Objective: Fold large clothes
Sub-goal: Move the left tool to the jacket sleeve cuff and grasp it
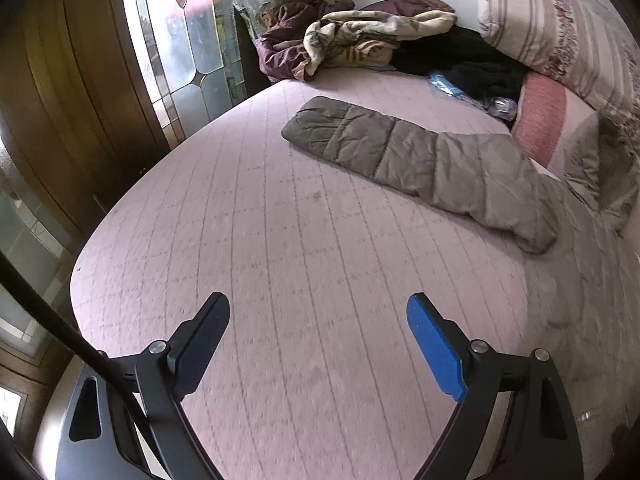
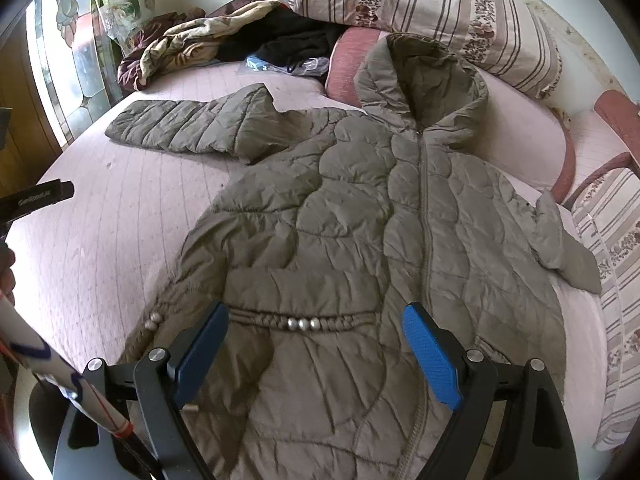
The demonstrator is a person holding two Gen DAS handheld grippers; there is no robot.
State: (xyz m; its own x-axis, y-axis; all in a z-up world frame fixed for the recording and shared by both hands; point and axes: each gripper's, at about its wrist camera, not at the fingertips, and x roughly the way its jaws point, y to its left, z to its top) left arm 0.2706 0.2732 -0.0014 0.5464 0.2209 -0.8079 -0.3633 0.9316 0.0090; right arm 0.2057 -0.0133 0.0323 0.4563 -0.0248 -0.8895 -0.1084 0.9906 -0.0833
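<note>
An olive quilted hooded jacket [image 2: 360, 216] lies face up and zipped on the pink quilted bed [image 2: 100, 240], hood toward the pillows. Its left sleeve [image 2: 188, 126] stretches out to the left; this sleeve also shows in the left wrist view [image 1: 416, 160]. The other sleeve [image 2: 560, 240] points right. My right gripper [image 2: 316, 344] is open, hovering above the jacket's waist with its braided belt [image 2: 300, 322]. My left gripper [image 1: 318, 340] is open and empty above bare bed [image 1: 240, 240], well short of the sleeve.
Crumpled blankets [image 1: 352, 36] and dark clothes [image 1: 472, 60] are piled at the bed's far end. Striped pillows [image 2: 424, 8] and a pink cushion [image 1: 544, 120] lie by the hood. A stained-glass door [image 1: 184, 40] and wooden panels stand left of the bed.
</note>
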